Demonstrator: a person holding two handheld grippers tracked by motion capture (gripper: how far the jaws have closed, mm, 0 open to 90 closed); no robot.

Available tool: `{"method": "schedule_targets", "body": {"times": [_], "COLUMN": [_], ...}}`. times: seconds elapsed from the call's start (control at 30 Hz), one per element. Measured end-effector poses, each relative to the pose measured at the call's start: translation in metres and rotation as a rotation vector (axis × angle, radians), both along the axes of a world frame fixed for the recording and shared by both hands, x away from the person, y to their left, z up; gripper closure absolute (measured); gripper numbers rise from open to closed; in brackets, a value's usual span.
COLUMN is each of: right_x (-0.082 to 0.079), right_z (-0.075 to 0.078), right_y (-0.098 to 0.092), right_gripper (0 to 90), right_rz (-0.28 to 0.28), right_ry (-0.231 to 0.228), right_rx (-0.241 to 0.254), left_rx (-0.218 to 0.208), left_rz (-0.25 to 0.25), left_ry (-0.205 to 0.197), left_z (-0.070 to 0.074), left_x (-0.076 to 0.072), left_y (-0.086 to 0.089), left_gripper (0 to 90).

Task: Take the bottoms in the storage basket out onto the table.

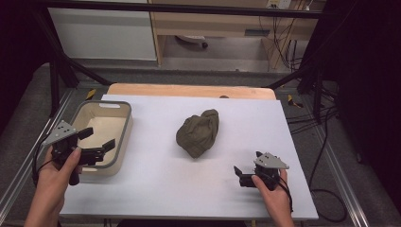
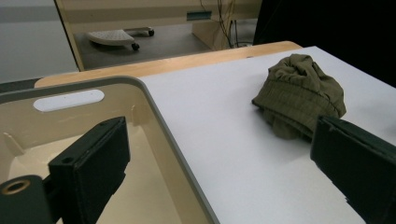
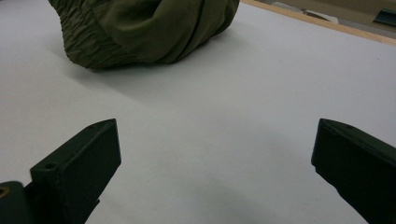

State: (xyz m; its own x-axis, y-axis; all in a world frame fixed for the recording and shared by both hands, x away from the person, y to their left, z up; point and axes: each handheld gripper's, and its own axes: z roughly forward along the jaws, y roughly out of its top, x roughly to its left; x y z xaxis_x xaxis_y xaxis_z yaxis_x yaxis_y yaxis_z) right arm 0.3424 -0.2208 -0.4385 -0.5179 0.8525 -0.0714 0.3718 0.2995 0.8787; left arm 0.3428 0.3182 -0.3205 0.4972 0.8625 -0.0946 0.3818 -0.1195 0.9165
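Observation:
A crumpled olive-green cloth (image 1: 197,132) lies bunched near the middle of the white table top (image 1: 179,184). At the table's left edge stands a cream bin with a grey rim (image 1: 124,135), nothing visible inside it. My left gripper (image 1: 101,137) hovers open over the bin's near right part, jaws wide apart and pointing toward the cloth (image 2: 299,100). My right gripper (image 1: 246,161) stands open low over the table at the front right, a short way from the cloth (image 3: 140,28), nothing between its jaws. The bin's rim (image 2: 154,100) runs between the left jaws.
A wooden table edge (image 1: 189,90) shows beyond the white top. Black frame bars (image 1: 61,61) slant down at the back corners. Cables (image 1: 326,142) trail on the floor to the right. A cabinet and desk (image 1: 208,23) stand behind.

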Motion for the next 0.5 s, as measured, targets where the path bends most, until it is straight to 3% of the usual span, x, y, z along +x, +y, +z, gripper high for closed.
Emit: {"method": "schedule_targets", "body": {"times": [0.2, 0.5], "right_x": [-0.002, -0.001], "right_z": [0.001, 0.0], "right_y": [-0.001, -0.002], "right_gripper": [2.0, 1.9], "right_rz": [-0.007, -0.007], "right_ry": [-0.002, -0.002], "right_rx": [-0.005, -0.012], "left_rx": [0.054, 0.069], "left_rz": [-0.008, -0.015], "left_ry": [0.021, 0.037], "left_z": [-0.006, -0.015], "left_x": [-0.001, -0.008], "left_y": [0.002, 0.007], "left_gripper": [4.7, 4.9]}}
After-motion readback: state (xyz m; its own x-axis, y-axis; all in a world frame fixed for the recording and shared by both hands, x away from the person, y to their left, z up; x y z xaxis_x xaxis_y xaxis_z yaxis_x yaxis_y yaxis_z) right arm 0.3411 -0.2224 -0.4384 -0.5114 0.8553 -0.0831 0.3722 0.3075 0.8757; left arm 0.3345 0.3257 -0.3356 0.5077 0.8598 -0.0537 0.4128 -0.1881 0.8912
